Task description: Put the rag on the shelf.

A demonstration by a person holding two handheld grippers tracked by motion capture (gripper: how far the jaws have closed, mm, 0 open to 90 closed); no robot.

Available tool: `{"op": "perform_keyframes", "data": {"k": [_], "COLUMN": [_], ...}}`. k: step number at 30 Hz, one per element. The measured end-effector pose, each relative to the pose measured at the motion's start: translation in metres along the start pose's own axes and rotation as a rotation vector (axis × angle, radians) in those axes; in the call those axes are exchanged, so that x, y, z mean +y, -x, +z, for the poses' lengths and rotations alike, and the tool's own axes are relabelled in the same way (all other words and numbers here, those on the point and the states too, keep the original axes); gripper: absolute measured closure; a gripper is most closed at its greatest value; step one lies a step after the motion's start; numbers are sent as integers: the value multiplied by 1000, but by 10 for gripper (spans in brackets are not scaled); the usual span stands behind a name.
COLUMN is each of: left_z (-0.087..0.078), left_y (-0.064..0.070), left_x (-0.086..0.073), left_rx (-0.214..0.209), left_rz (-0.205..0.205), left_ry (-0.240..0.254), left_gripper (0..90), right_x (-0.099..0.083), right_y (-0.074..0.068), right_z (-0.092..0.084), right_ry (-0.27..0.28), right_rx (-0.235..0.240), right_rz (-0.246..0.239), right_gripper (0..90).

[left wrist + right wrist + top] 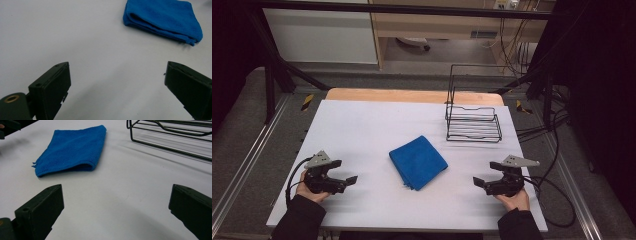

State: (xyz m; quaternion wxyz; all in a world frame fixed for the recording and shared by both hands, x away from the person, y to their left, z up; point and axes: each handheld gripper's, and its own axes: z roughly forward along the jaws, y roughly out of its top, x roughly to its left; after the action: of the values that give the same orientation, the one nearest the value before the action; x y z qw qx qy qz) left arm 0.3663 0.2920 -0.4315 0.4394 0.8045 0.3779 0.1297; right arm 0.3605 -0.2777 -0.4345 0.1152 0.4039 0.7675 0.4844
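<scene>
The folded cloth (418, 162) lies flat mid-tabletop, a little toward the near edge, midway between the two grippers, so either can reach it. The left gripper (348, 174) rests near the near-left corner, the right gripper (484, 175) near the near-right corner; both have jaws spread, nothing between them, apparently ready to start. The wire rack (473, 120) by the far-right corner stands empty.

Even, fairly bright overhead light falls on the white table (362, 125), while the room around it is dim. Shadows are soft and faint. The gripper views are sharp on the blue cloth (165, 20), with the near jaws slightly blurred.
</scene>
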Motion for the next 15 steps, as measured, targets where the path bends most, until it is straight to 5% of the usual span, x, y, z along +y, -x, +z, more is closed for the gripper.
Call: {"op": "perform_keyframes", "data": {"k": [15], "left_z": [1], "left_y": [1], "left_x": [-2], "left_rx": [8], "left_rz": [9], "left_ry": [-7], "left_gripper": [68], "right_x": [2], "right_y": [-10], "right_z": [10], "right_ry": [-36], "right_rx": [-6], "right_rz": [-21], "right_gripper": [19]}}
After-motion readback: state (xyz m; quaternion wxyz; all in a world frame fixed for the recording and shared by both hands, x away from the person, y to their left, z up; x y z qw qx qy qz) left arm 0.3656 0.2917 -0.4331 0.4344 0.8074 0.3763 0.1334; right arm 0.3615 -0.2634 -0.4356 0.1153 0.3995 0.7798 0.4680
